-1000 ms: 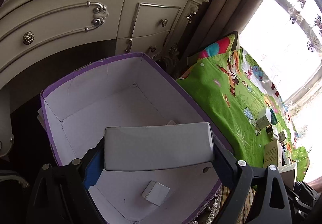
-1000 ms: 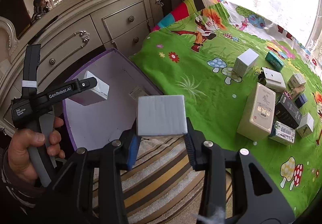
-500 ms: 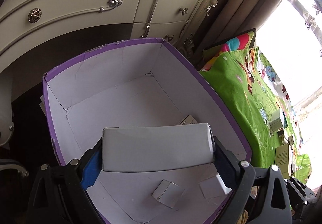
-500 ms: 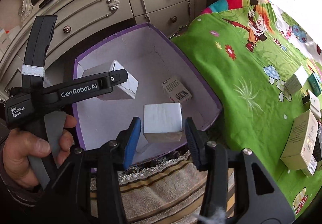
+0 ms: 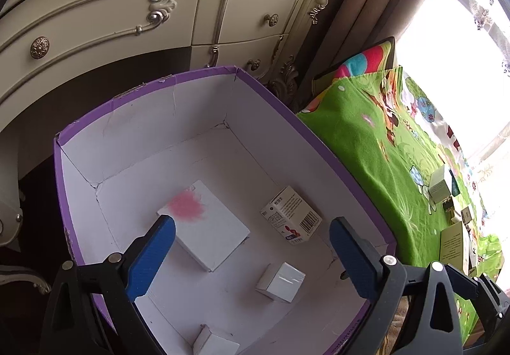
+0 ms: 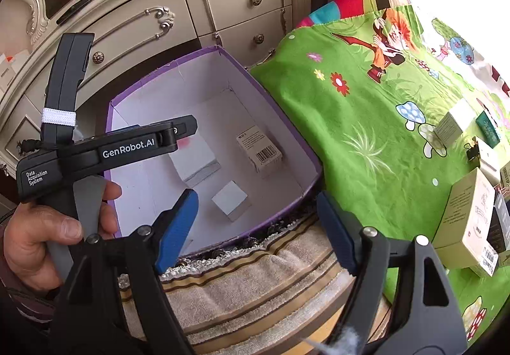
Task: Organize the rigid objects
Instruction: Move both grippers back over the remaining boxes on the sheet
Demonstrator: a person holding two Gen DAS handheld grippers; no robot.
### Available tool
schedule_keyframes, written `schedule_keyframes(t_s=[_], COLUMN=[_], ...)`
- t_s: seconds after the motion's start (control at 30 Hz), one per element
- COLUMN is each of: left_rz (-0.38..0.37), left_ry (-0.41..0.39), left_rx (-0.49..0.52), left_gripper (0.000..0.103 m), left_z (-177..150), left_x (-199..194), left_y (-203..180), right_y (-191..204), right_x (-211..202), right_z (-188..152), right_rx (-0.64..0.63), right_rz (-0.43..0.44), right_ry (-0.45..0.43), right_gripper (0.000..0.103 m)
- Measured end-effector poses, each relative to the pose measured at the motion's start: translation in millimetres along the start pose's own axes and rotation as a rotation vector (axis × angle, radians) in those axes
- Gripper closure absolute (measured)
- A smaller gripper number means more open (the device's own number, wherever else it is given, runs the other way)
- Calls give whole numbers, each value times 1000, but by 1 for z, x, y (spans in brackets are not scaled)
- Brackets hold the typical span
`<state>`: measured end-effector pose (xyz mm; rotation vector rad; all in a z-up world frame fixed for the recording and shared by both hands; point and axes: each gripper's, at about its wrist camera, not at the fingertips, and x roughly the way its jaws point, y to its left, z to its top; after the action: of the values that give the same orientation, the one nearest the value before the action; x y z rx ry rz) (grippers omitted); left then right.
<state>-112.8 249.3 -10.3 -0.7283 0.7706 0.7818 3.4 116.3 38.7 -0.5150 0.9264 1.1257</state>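
Boxes lie on the floor of your purple-rimmed carton (image 5: 322,144): a flat white box with a pink smudge (image 5: 204,224), a barcoded box (image 5: 290,214) beside it, a small white cube (image 5: 280,280) nearer you; your left tongs (image 5: 251,246) hang above them, spread apart and empty; your right tongs (image 6: 255,224) gape empty over the striped rug (image 6: 255,285); more boxes (image 6: 468,221) sit on the green cartoon cloth (image 6: 366,106).
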Motion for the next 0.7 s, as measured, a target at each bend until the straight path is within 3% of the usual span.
schedule_keyframes(t_s=[0.2, 0.37, 0.53, 0.7], left_rz=[12, 71, 92, 36], left_ry=[-21, -52, -83, -77], left_rx=[72, 202, 250, 244], left_gripper=[4, 4, 4, 4], left_z=[1, 2, 9, 11], left_x=[-3, -9, -21, -27], left_y=[-28, -56, -72, -92], right_y=[-33, -62, -92, -125], right_x=[-23, -41, -60, -80], right_z=[-11, -22, -31, -45], right_rx=[63, 118, 175, 241], right_rz=[-43, -78, -133, -230], right_ry=[-56, -99, -148, -194], right_gripper=[23, 23, 23, 20])
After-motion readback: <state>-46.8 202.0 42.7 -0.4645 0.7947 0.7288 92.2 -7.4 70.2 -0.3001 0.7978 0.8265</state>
